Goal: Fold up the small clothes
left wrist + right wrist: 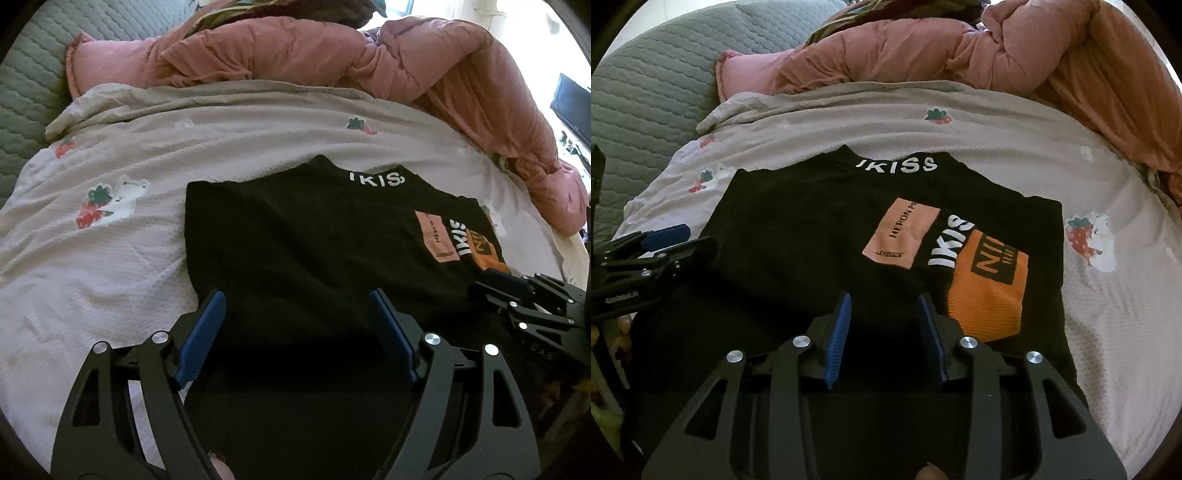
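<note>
Across the black shirt (812, 236) you read "IKISS" and "HERON"; your left gripper (295, 310) gapes wide, your right gripper (884, 310) stands partly apart, both empty above it.

Bare strawberry-print sheet (1015, 147) lies clear around the black shirt (798, 229); a bunched pink quilt (960, 55) blocks the far edge.

The black shirt (798, 236) has its near hem hidden under both grippers, and the orange patch's (988, 284) lettering is folded from sight

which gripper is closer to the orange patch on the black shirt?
Right. The right gripper sits just left of the orange patch; the left gripper is over the shirt's far left side.
</note>
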### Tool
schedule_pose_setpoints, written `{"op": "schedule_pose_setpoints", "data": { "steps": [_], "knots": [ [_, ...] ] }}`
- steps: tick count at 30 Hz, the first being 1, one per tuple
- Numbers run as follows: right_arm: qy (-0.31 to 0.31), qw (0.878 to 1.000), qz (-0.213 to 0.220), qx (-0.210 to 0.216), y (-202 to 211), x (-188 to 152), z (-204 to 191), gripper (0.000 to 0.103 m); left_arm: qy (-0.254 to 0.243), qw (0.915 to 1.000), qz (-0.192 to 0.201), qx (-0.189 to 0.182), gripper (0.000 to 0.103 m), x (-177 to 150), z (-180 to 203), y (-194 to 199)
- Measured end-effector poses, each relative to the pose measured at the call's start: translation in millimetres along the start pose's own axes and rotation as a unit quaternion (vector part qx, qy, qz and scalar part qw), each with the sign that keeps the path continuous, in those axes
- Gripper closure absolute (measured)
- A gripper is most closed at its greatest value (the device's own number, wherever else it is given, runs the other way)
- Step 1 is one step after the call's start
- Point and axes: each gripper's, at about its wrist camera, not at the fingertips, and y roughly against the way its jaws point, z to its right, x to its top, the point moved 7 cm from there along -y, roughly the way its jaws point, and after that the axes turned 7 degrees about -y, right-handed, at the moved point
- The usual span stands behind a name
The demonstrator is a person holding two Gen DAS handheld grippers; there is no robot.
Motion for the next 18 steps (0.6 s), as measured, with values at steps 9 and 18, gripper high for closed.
{"op": "schedule_pose_setpoints", "data": {
  "steps": [9,18],
  "knots": [
    [-0.005,1.000,0.012,-0.003,9.9,2.4,4.1,0.052,-0.001,0.9998,0.017,0.009,0.027,3.4,0.9,17.0],
    [-0.021,0.999,0.029,-0.003,23.1,6.1,13.4,0.036,-0.004,0.9994,0.028,0.019,0.015,6.1,3.3,25.2]
  ]
}}
